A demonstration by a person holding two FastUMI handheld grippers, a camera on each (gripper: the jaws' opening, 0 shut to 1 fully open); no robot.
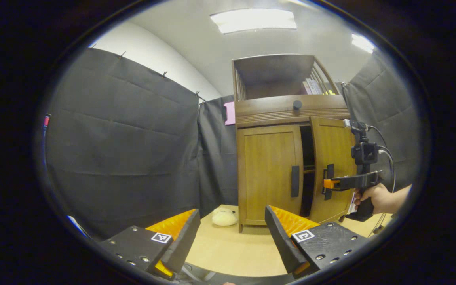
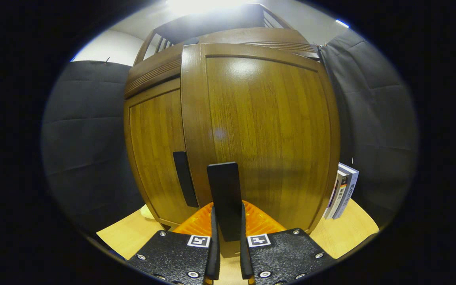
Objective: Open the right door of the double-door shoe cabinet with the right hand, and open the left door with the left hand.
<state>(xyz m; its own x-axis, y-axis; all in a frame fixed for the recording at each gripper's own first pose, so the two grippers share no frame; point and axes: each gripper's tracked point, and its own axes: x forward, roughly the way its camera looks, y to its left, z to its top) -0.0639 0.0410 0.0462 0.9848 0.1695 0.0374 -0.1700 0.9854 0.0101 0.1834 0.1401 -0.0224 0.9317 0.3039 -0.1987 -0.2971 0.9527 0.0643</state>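
Right tool clamped on right door handle, left tool wide open, two doors.

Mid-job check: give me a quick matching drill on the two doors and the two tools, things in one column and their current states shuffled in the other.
Things:
1. right door
2. left door
3. right tool
4. left tool

States:
A. open, holding nothing, back from the cabinet
B. closed flush
C. swung partly open
D. clamped on a door handle

Pairs: 1-C, 2-B, 3-D, 4-A
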